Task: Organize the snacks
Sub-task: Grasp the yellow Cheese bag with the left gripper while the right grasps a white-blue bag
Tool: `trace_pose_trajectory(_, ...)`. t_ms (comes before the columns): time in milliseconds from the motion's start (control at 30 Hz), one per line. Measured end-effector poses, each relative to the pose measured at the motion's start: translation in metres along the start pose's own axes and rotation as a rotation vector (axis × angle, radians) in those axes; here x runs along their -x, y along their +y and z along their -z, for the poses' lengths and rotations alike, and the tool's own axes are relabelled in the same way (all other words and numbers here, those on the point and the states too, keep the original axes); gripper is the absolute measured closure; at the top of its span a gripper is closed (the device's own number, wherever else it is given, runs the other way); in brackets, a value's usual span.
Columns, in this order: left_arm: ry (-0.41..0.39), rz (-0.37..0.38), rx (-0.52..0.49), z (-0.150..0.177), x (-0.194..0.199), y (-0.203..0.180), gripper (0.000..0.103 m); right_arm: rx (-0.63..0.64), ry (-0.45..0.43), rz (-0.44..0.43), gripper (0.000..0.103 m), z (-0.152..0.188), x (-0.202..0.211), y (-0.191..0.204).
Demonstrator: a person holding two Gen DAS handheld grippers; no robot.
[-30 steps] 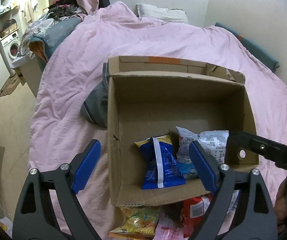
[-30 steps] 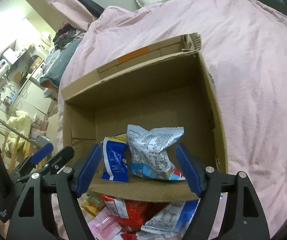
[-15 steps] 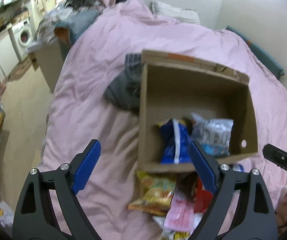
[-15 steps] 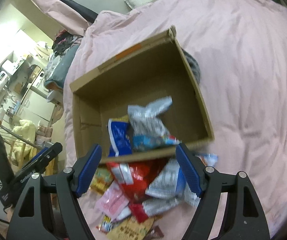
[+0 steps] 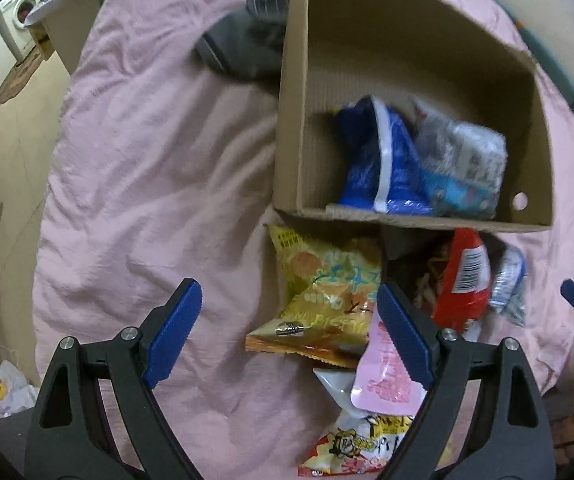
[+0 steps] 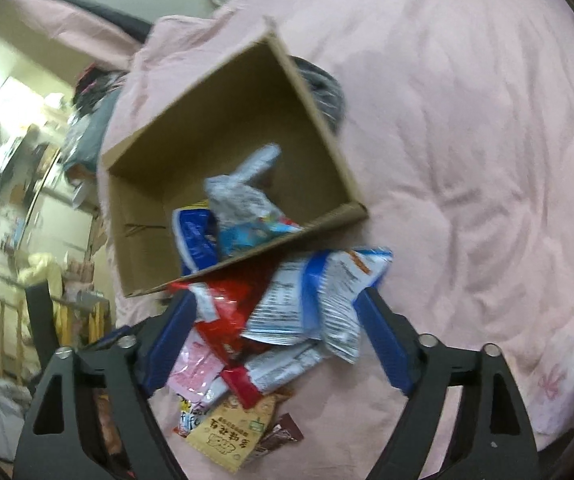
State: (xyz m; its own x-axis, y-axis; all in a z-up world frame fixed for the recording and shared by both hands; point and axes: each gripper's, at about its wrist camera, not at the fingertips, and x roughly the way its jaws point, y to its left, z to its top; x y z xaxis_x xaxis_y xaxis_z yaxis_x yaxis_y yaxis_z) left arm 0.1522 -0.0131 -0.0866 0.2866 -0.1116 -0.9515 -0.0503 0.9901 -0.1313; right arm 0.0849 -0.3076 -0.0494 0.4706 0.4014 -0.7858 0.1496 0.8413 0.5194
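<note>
Right gripper, its jaws just opening wide and holding nothing, hangs over the snack pile beside the cardboard box, left gripper also apart above the yellow bag — two packets boxed, most left on the bed.

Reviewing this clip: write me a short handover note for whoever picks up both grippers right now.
Left gripper: open, holding nothing, over the yellow snack bag.
Right gripper: jaws have just opened wider, nothing pinched, above the white-and-blue bag and red bag.
Cardboard box sits on the pink bedcover.
Done: blue bag and silver bag are in the box.
Left: the loose pile in front of the box, including the pink pouch.
</note>
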Motion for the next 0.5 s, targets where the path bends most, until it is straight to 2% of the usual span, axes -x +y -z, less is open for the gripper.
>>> trace_pose_trajectory(100,0.038,0.013,-0.005,0.001,-0.012,-0.007,0.016,-0.069,0.077,0.050,0.013,-0.001,-0.018,-0.019)
trace_pose_trajectory(200,0.049,-0.005,-0.016,0.002,-0.018,-0.012,0.016,-0.110,0.131,0.060,0.013,-0.002,-0.034,-0.027)
trace_pose_trajectory(500,0.075,0.011,0.030,-0.002,-0.031,-0.007,0.016,-0.086,0.220,0.112,0.013,-0.007,-0.075,-0.017)
